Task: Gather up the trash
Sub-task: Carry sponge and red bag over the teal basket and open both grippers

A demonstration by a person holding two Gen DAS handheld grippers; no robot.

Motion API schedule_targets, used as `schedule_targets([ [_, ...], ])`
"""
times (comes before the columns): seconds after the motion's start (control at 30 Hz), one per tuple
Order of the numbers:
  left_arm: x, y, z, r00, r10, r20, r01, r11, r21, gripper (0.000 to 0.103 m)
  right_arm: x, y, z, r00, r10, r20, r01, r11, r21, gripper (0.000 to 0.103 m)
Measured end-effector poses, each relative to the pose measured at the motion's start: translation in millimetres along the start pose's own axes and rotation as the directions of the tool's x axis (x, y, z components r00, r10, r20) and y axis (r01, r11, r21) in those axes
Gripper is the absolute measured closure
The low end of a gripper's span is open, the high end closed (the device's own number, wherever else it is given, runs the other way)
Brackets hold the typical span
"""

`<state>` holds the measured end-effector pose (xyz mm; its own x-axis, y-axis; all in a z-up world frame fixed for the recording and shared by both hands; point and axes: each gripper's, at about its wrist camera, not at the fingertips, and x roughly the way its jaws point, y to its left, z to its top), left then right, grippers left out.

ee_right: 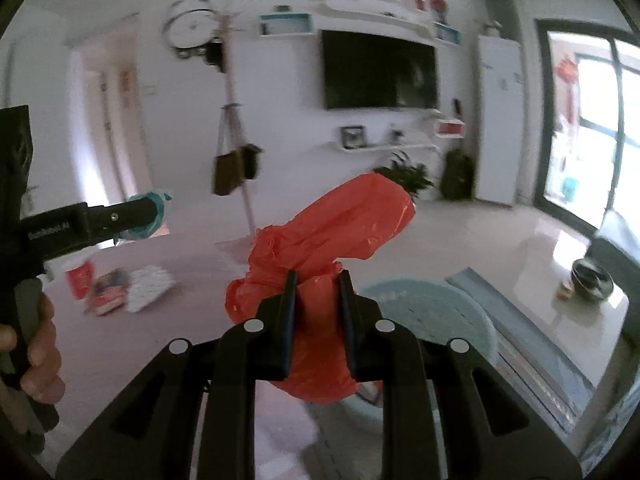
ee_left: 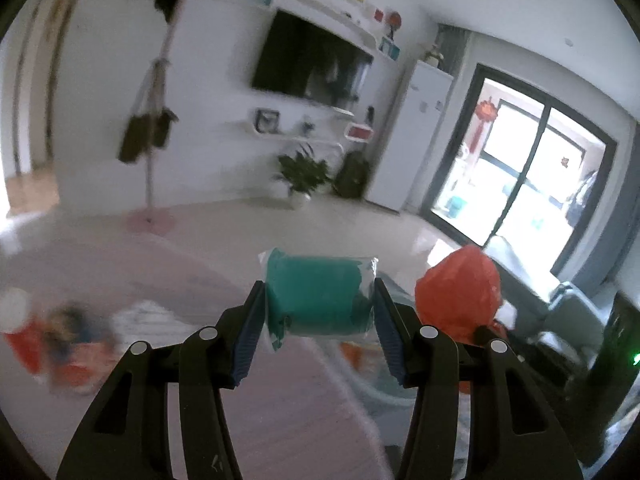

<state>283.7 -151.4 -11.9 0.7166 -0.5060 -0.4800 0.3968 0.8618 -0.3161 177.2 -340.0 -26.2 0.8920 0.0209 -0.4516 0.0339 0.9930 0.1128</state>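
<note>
Now your left gripper (ee_left: 318,312) clamps a soft teal wrapped packet (ee_left: 316,296) across its middle, held above the pink table (ee_left: 280,420). Beside it, your right gripper (ee_right: 318,324) pinches a light, crumpled red plastic bag (ee_right: 332,236) at its gathered neck; grip there, since the film looks slippery.

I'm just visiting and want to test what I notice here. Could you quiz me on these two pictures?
1. True or false: the left gripper is shut on a teal packet.
2. What does the right gripper hold?
A. a black bag
B. an orange plastic bag
C. a book
3. Fill in: on the wall hangs a dark ____.

Key: 1 true; 2 B; 3 television.
</note>
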Motion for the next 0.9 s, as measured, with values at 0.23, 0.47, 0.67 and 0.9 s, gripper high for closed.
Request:
schedule_targets([
  [0.23, 81, -21, -7, 0.988, -0.094, -0.12, 0.091, 0.995, -0.032, 0.053, 38, -58, -14, 0.99, -0.129, -0.064, 0.135, 0.986, 0.102, 0.086],
  [0.47, 150, -40, -22, 0.957, -0.156, -0.245, 0.147, 0.988, -0.053, 0.052, 82, -89, -33, 0.955, -0.225, -0.193, 0.252, 0.959, 0.129, 0.085],
  [0.67, 180, -43, -41, 0.92, -0.212, -0.331, 0.198, 0.977, -0.076, 0.026, 103, -109, -40, 0.944, -0.227, -0.241, 0.277, 0.94, 0.2, 0.044],
  [0.9, 160, -29, -41, 0.926, -0.233, -0.296, 0.214, 0.972, -0.096, 0.023, 90, -110, -44, 0.945, -0.234, -0.226, 0.283, 0.934, 0.217, 0.041],
])
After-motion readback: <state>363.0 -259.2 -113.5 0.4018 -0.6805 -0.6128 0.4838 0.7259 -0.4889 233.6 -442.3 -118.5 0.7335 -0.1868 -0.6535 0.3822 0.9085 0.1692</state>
